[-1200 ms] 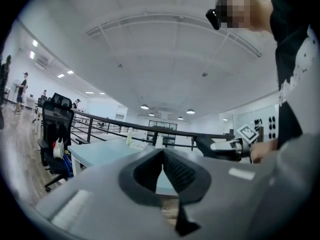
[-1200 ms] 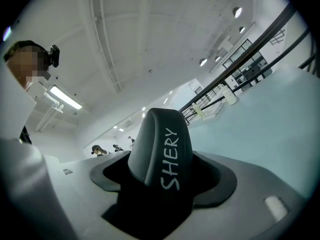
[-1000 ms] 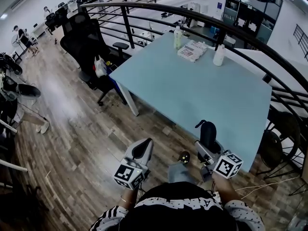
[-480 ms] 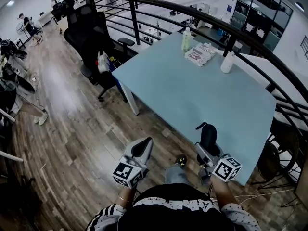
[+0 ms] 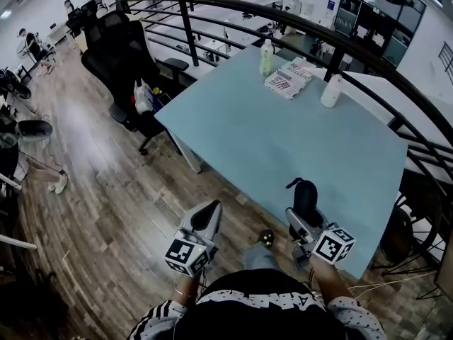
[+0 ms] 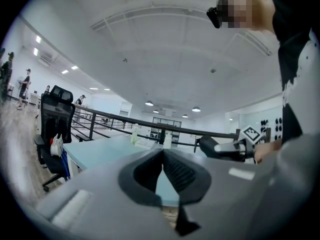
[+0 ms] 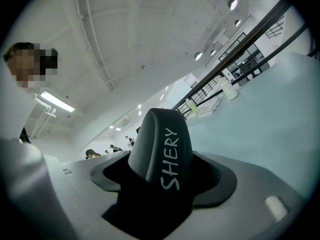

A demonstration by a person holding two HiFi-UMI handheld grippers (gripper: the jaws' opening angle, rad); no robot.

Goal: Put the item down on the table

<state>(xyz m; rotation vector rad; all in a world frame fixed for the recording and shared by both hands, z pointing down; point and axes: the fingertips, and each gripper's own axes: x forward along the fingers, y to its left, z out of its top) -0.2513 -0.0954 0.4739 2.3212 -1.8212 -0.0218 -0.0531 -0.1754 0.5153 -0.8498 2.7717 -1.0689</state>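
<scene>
Barely anything shifts: your right gripper (image 5: pixel 304 217) still pinches the case (image 5: pixel 306 194), lower right, at the table (image 5: pixel 283 129) edge. Your left gripper (image 5: pixel 208 217) is pressed together, empty. The case is likely light and stiff-shelled; keep hold mid-body.

Far edge of table (image 5: pixel 297 147): bottle (image 5: pixel 266 57), what may be a paper packet (image 5: pixel 288 78), second bottle (image 5: pixel 330 91), left to right. Chair (image 5: pixel 117 52) off table's left corner; railing (image 5: pixel 187 34) behind.
</scene>
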